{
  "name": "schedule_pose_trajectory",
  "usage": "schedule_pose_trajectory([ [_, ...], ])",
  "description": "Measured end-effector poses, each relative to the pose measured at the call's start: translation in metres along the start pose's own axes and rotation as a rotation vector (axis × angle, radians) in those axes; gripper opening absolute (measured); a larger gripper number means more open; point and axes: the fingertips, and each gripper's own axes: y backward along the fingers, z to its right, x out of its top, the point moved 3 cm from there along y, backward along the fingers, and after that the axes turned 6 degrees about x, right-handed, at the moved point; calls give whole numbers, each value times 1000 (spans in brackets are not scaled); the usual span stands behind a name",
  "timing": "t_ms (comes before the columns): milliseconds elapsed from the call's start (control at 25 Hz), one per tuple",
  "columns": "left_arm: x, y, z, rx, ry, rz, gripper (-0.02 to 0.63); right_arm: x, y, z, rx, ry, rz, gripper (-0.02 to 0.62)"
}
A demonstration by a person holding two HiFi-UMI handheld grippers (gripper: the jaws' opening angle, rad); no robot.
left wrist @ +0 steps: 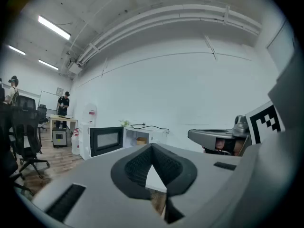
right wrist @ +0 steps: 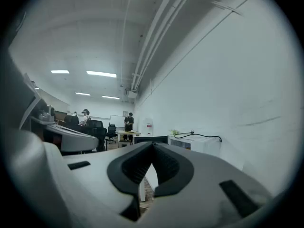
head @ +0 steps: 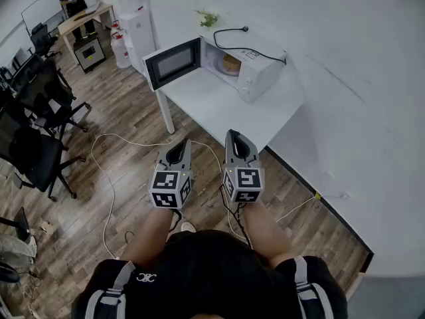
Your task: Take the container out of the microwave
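While held short of bench (head: 219, 111) w/ left tool (head: 178, 150) & right tool (head: 236, 141) closed, empty, risked clipping open microwave door (head: 174, 63) reaching container (head: 231, 64).

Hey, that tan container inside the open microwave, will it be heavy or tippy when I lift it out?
The tan round container looks small against the white microwave, so probably light. It looks squat, so tipping seems unlikely. Its material is too small to tell.
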Motion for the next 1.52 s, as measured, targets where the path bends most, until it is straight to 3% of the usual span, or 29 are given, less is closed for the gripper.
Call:
schedule_pose_trajectory([
  [520, -7, 5, -14, 10, 1, -19, 12, -9, -7, -14, 18, -13, -20, 3],
  [1520, -4, -36, -151, 15, -9, -1, 12, -26, -124, -71, -1, -6, -27, 3],
])
